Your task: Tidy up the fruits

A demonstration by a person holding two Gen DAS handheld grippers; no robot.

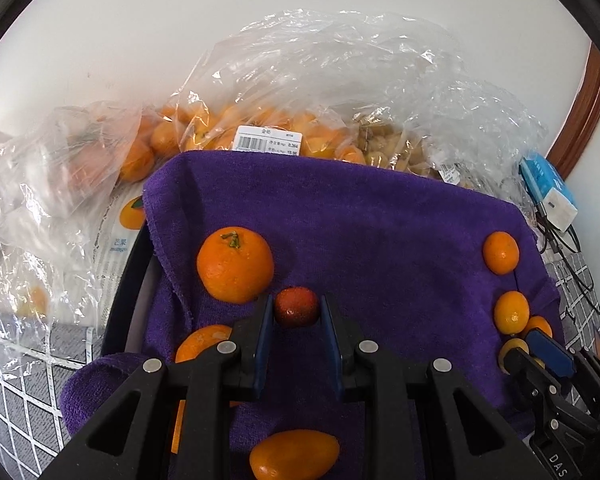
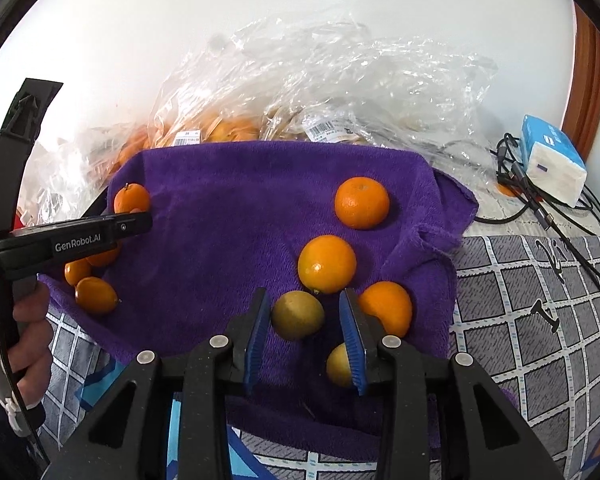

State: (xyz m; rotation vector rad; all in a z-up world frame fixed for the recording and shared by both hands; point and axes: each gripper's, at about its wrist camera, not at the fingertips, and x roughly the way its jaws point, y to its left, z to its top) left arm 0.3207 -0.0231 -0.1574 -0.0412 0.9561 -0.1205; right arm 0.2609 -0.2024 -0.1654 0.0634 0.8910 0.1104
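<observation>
A purple towel (image 1: 360, 220) (image 2: 228, 208) holds loose fruit. My left gripper (image 1: 297, 310) has its fingers on both sides of a small red fruit (image 1: 296, 306), touching it, next to a big orange (image 1: 235, 265). More oranges (image 1: 501, 252) lie on the towel's right side. My right gripper (image 2: 303, 316) is open around a yellow-green fruit (image 2: 297, 314) with gaps on both sides. Oranges (image 2: 327, 264) lie just beyond and beside it. The left gripper body (image 2: 76, 236) shows at the left of the right wrist view.
Clear plastic bags (image 1: 300, 120) of oranges and other fruit lie behind the towel against a white wall. A blue-white tissue pack (image 2: 554, 160) and black cables (image 2: 560, 216) lie at the right on a grey checked cloth (image 2: 520, 320).
</observation>
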